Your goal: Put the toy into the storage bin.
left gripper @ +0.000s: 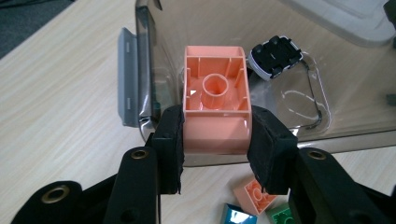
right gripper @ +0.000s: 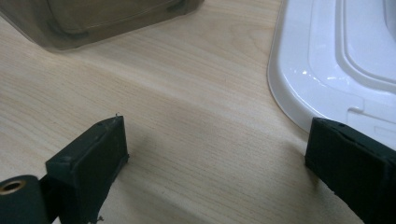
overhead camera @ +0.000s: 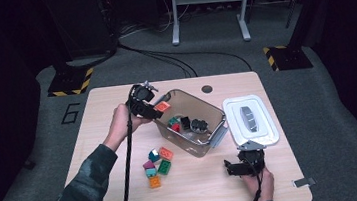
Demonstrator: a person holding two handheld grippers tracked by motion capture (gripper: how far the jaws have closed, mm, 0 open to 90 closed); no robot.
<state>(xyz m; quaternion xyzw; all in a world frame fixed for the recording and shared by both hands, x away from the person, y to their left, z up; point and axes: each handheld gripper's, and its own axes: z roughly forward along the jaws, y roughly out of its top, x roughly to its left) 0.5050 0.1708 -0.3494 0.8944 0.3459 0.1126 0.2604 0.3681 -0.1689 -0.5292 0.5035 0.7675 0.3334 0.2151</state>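
Now | left gripper (left gripper: 215, 140) clamps orange brick (left gripper: 215, 105), hollow underside up | bin (overhead camera: 206, 145) beyond

High view looks down and forward over the whole surface (overhead camera: 126, 196). Left gripper view sits close, facing the clear bin (left gripper: 327, 93), which the high view also shows (overhead camera: 202, 109). Right gripper view skims low, sharing the white lid (right gripper: 336, 60) (overhead camera: 265, 131).

The teal block (left gripper: 236, 215) and green block (left gripper: 279, 217) are cut off by the left gripper view's bottom edge.
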